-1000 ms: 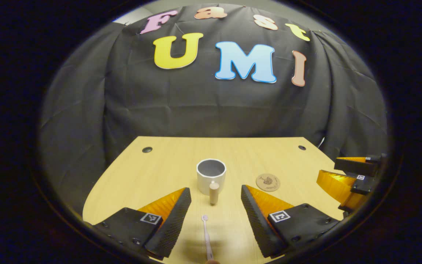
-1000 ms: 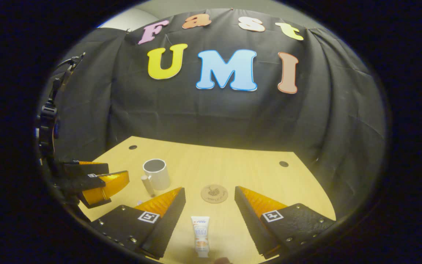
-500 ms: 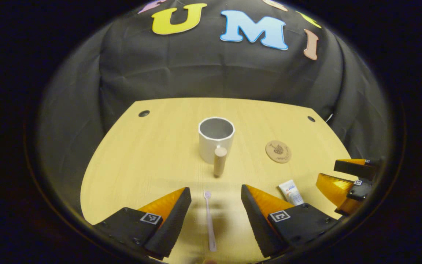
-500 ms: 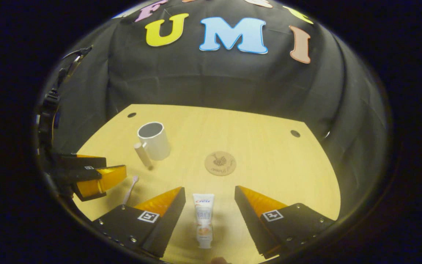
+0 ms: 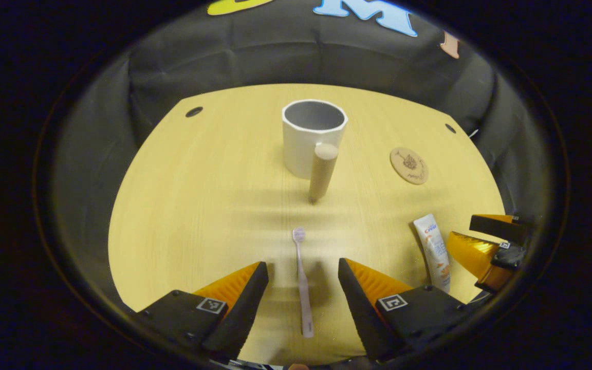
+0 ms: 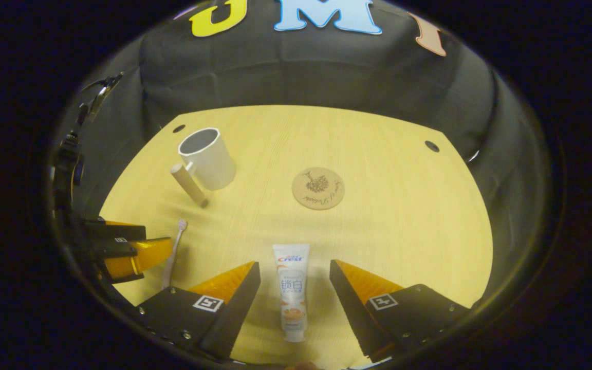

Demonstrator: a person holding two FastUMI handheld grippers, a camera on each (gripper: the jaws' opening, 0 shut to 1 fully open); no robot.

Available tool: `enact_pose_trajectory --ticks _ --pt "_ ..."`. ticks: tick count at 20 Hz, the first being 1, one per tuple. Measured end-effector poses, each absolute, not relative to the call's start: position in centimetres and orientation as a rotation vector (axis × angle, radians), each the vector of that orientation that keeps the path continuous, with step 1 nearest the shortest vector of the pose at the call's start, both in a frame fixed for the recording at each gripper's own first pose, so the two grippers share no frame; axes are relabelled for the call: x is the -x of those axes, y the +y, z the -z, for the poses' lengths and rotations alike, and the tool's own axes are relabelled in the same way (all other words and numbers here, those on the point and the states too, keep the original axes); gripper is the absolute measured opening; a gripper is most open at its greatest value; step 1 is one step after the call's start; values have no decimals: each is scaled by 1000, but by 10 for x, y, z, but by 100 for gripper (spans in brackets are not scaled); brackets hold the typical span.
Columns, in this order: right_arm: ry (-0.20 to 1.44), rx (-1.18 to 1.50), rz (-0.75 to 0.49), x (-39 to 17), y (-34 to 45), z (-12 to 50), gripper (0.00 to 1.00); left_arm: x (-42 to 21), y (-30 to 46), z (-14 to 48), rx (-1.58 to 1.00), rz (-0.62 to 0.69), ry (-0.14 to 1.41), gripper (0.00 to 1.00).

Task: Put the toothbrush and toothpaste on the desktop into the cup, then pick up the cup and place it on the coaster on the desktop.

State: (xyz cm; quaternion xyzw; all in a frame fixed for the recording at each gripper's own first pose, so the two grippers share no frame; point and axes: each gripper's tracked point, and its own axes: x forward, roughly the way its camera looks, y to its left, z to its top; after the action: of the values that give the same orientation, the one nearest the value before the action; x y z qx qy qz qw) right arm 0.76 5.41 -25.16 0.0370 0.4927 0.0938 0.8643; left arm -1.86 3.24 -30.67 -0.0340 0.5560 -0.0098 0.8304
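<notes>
Left gripper (image 5: 303, 275): wide open, holding nothing, straddling the toothbrush (image 5: 302, 282).
Right gripper (image 6: 295, 275): wide open, holding nothing, straddling the toothpaste (image 6: 291, 290).

The coaster (image 6: 318, 188) carries a print too small to tell.

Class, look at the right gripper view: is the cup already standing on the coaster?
No: the cup stands on the bare desktop, well apart from the coaster.
</notes>
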Motion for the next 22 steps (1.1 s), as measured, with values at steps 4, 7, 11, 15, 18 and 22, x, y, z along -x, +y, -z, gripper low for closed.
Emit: enact_pose_trajectory --ticks 4,7,11,15,18,22 --pt "1129 -80 -212 1 58 271 87 34 31 324 109 26 1297 92" --pt "1213 -84 -216 11 60 287 87 47 32 335 120 15 1375 92" --pt "1267 -84 -214 15 60 299 87 60 28 345 132 20 1464 93" --pt "1310 -98 -212 14 62 306 88 60 26 347 114 25 1489 100" --pt "1328 -97 -206 14 62 312 88 60 26 347 98 12 1503 93" --pt "1343 -102 -196 14 61 316 88 60 31 349 45 2 1505 70"
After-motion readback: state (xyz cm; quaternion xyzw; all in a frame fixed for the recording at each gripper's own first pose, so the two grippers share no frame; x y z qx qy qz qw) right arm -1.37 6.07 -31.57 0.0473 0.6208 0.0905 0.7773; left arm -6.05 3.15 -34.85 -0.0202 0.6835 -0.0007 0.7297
